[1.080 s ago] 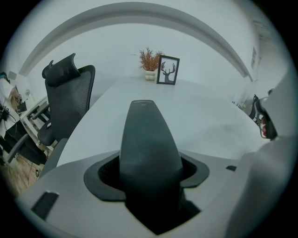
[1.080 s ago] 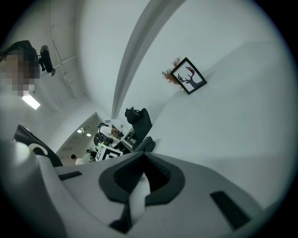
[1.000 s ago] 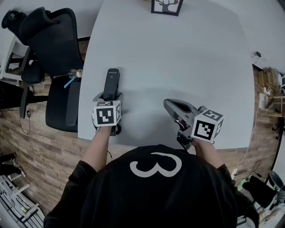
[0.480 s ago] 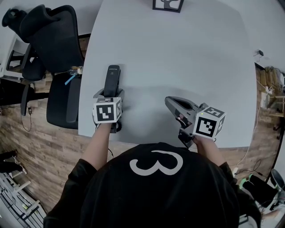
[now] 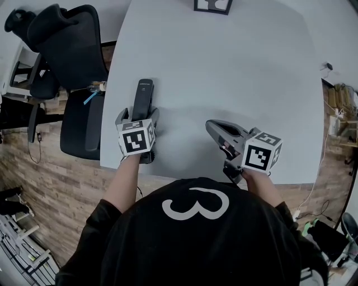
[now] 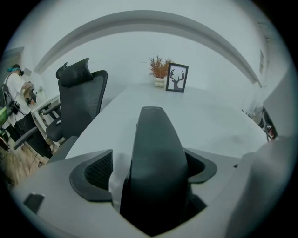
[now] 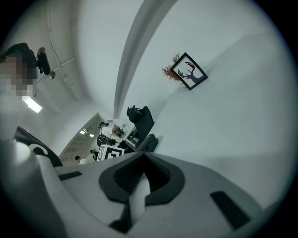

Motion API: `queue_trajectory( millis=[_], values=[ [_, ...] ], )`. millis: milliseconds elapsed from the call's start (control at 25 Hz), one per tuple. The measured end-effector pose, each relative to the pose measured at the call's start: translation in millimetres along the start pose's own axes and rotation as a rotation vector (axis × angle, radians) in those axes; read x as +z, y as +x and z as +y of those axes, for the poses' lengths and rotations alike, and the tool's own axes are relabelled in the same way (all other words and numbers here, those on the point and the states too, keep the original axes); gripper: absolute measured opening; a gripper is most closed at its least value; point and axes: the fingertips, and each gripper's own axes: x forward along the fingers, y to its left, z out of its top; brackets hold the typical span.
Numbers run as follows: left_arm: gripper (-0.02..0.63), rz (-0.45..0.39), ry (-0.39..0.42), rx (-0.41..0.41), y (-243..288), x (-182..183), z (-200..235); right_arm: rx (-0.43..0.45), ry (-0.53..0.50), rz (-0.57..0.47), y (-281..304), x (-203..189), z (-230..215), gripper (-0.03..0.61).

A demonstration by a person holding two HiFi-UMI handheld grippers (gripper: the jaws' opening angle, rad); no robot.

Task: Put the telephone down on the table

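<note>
The black telephone handset (image 5: 142, 96) lies lengthwise on the white table (image 5: 224, 67), close to its left edge. My left gripper (image 5: 137, 114) straddles the handset's near end, and its jaws are opening. In the left gripper view the telephone (image 6: 156, 158) fills the gap between the jaws of the left gripper (image 6: 146, 169), and a strip of table shows between the handset and the left pad. My right gripper (image 5: 210, 126) hovers near the table's front edge, tips together, holding nothing. The right gripper view looks past the right gripper (image 7: 144, 162) to the telephone (image 7: 149, 142) beyond.
A black office chair (image 5: 67, 50) stands against the table's left side. A framed deer picture (image 5: 212, 4) and a small dried plant (image 6: 159, 69) sit at the far end. The table's front edge runs just under both grippers. People work in the background (image 6: 16, 86).
The left gripper's jaws have spread apart from the handset, which stays lying on the table. Both grippers have barely shifted place.
</note>
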Motion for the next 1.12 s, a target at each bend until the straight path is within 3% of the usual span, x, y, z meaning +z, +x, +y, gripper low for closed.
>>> queue_trajectory(
  millis=[480, 720, 880, 1120],
  values=[
    [0.462, -0.202, -0.043, -0.089, -65.5, 31.9, -6.9, 0.022, -0.054, -0.014, -3.9, -10.5, 34.9, 0.008],
    [0.460, -0.301, -0.064, -0.312, -139.9, 59.8, -27.8, 0.036, -0.112, -0.051, -8.1, -2.6, 70.5, 0.008],
    [0.460, -0.374, -0.122, -0.453, -193.6, 72.8, -41.2, 0.064, -0.139, -0.086, -14.8, 3.4, 96.8, 0.008],
    [0.457, -0.491, -0.129, -0.710, -298.4, 67.3, -63.4, 0.099, -0.187, -0.143, -36.1, -12.6, 155.5, 0.008]
  ],
)
